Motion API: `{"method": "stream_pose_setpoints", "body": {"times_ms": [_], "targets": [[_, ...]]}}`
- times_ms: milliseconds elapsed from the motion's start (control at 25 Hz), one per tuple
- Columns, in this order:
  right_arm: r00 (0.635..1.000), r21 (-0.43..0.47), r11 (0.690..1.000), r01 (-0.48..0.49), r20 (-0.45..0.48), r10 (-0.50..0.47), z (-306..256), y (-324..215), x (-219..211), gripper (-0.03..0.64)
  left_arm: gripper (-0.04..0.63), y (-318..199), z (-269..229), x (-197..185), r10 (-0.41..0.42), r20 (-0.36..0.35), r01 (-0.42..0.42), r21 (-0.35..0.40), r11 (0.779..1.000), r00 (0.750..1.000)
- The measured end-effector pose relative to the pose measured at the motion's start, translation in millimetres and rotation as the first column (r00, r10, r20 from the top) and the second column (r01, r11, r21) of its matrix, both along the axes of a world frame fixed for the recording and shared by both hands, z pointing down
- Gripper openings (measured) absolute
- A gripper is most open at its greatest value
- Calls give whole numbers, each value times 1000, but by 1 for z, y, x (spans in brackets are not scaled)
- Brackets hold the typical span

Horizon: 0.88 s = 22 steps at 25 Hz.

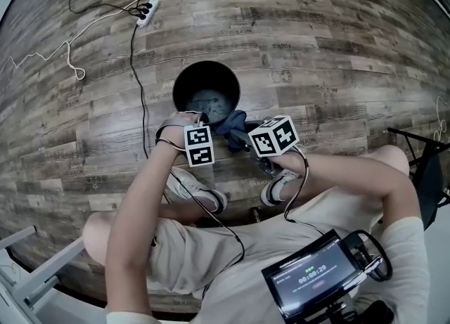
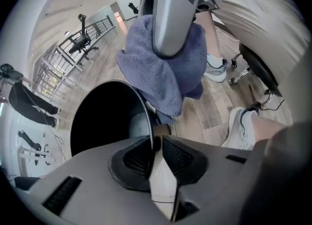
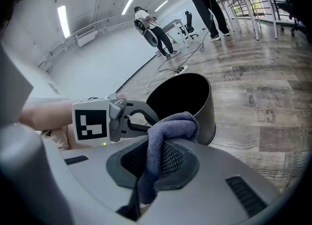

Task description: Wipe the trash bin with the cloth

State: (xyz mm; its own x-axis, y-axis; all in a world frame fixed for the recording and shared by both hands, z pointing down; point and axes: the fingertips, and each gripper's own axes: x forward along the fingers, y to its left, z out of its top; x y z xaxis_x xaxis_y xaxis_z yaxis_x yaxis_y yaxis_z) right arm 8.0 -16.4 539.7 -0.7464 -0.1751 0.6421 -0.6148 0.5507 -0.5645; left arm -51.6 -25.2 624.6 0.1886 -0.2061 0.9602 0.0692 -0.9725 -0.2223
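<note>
A black round trash bin (image 1: pixel 206 91) stands upright on the wood floor in front of the seated person. My left gripper (image 1: pixel 202 115) is at the bin's near rim. In the left gripper view the thin rim (image 2: pixel 148 121) runs between the two pads of this gripper (image 2: pixel 156 143), with a narrow gap beside it, so the jaws stand slightly open around it. My right gripper (image 1: pixel 242 136) is shut on a blue-grey cloth (image 1: pixel 232 122), bunched just outside the bin's near right wall. The cloth (image 3: pixel 170 124) folds over the pads, with the bin (image 3: pixel 187 94) behind.
A power strip (image 1: pixel 146 10) and cables lie on the floor at the back left. The person's two shoes (image 1: pixel 200 189) rest just before the bin. A chair base (image 1: pixel 415 154) stands at the right. People (image 3: pixel 207 4) stand far off by tables.
</note>
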Motion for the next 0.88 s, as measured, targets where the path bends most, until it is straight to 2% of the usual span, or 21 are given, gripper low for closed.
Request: {"method": "stream_pose_setpoints", "body": {"times_ms": [80, 480, 880], "targets": [[1000, 0, 1000, 7, -5, -7, 9, -3, -7, 26, 73, -2, 1, 2, 10, 12, -11, 14, 1000, 1000], [998, -15, 999, 37, -49, -37, 64, -12, -27, 26, 61, 1, 2, 2, 47, 43, -47, 20, 999, 998], [987, -7, 998, 65, -143, -66, 132, -15, -17, 26, 58, 3, 1, 6, 50, 29, -50, 13, 999, 998]]}}
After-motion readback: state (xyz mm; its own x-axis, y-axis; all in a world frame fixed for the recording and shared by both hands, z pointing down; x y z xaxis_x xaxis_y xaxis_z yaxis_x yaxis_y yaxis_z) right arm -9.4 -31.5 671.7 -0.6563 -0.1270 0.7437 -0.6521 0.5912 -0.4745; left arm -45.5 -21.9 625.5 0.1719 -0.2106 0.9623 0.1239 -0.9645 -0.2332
